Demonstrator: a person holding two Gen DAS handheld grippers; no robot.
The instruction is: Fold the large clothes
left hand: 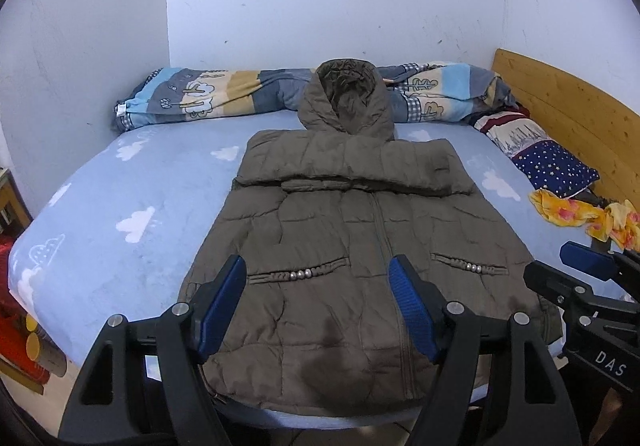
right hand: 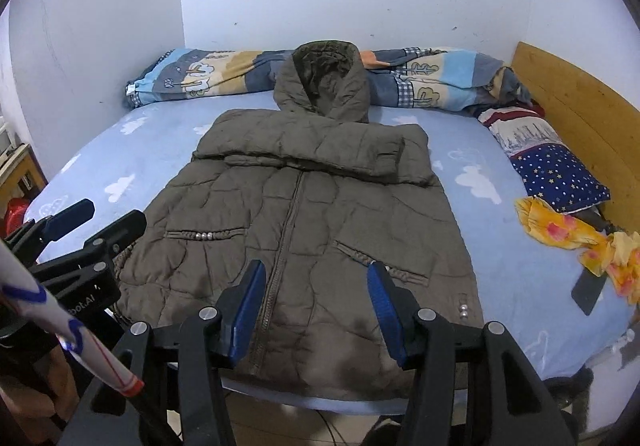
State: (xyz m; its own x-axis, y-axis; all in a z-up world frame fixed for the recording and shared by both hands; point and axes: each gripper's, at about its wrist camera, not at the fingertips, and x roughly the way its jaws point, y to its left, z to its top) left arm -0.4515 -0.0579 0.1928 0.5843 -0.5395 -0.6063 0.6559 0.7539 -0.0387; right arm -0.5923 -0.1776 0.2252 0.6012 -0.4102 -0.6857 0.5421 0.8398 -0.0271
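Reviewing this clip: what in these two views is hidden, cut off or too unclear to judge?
- Coat hem: both views, covered by the open left gripper and open right gripper at the near bed edge.
- Sleeves: folded across the chest; their ends and what lies beneath are hidden.
- Dark flat object: right view, partly under the yellow cloth; identity unclear.
- Pillow: far side hidden against the headboard.

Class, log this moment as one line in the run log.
jacket: flat on bed, sleeves folded across chest | left tool: open, empty | right tool: open, empty
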